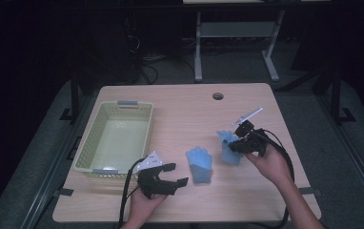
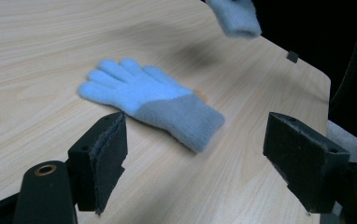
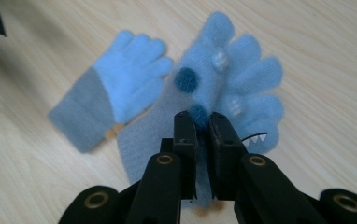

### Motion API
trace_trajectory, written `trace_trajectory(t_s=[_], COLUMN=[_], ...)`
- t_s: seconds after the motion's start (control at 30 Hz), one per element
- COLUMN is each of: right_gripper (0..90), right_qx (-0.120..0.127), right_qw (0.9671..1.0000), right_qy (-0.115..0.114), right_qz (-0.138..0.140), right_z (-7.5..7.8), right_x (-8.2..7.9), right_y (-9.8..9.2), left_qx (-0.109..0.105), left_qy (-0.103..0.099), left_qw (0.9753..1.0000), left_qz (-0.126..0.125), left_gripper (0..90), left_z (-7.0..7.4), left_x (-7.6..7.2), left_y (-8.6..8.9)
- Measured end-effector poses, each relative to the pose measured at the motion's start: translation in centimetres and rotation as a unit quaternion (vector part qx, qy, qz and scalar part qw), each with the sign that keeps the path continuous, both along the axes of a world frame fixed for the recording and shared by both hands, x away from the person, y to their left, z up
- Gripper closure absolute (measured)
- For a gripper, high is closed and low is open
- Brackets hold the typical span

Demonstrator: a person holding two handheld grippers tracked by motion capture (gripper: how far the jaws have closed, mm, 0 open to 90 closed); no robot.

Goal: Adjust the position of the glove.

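The flat glove (image 2: pixel 151 100) lies on the table (image 2: pixel 36 42) just ahead of the left gripper (image 2: pixel 193 154), whose jaws are spread wide; its cuff points toward them. The right gripper (image 3: pixel 203 122) is clenched on the patterned glove (image 3: pixel 232 74), lifted beyond.

The light wooden counter (image 1: pixel 185 102) carries a pale green basket (image 1: pixel 88 143) at its left and a blue glove (image 1: pixel 199 164) lying flat near the middle.

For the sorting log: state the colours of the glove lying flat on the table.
The flat glove has light blue fingers and palm with a grey-blue cuff; the left gripper view shows it best.
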State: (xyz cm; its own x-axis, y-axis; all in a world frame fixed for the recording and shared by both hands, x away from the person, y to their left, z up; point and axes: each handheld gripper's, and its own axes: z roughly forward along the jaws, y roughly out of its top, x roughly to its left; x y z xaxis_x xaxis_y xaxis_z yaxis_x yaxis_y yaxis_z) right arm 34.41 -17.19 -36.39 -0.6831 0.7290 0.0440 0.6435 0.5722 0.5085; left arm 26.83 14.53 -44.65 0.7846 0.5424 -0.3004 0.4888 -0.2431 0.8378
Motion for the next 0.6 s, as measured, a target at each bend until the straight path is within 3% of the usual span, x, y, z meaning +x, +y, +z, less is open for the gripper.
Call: trace_trajectory(t_s=[0.23,0.6], right_gripper=[82.8,82.3], right_qx=[-0.001,-0.008], right_qw=[0.9992,0.9960], right_qy=[0.008,0.023], right_qz=[0.040,0.086], right_z=[-0.3,-1.7], right_x=[-0.1,-0.5], right_y=[2.9,5.9], left_qx=[-0.006,-0.009], left_qy=[-0.001,0.002], left_qw=[0.9999,0.9999], left_qz=[0.008,0.014], left_gripper=[21.9,21.9], left_z=[0.1,0.2], left_x=[0.1,0.1], left_y=[0.3,0.5])
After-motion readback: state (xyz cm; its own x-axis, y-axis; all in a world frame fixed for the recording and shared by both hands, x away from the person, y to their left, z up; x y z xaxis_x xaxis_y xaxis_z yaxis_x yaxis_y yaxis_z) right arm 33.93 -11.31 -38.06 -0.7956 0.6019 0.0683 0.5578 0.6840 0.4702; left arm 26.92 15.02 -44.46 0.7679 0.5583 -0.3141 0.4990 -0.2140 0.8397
